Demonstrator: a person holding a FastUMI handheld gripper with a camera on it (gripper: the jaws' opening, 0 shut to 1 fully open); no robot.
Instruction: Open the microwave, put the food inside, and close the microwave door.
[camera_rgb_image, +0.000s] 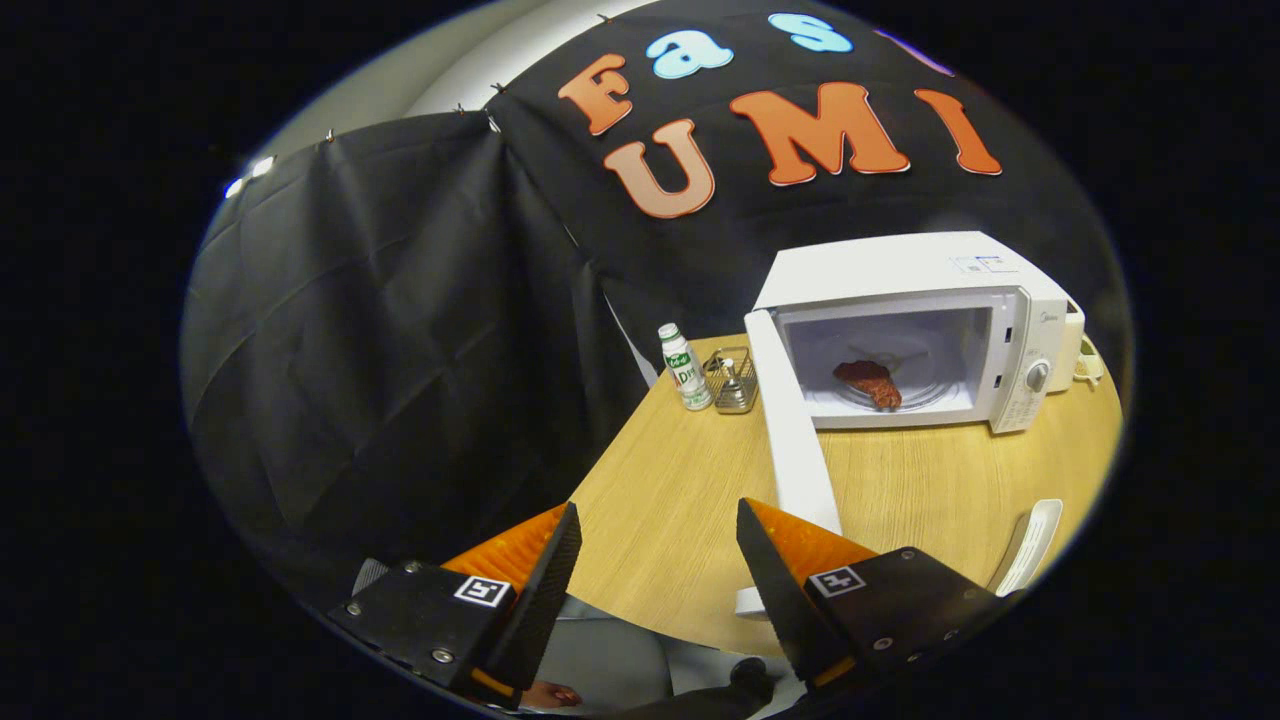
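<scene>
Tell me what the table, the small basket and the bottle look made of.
Table: wood or wood-look laminate, matte, with visible grain. Basket: shiny wire mesh, likely metal. Bottle: probably white plastic, labelled. The claw hangs open over the table.

Bystanders on a round light-wood table (680, 500)
A small white plastic bottle with a green label (684, 368) stands upright just beside a little wire-mesh basket (734, 381), while a white plastic dish (1030, 548) rests at the table's near edge
</scene>
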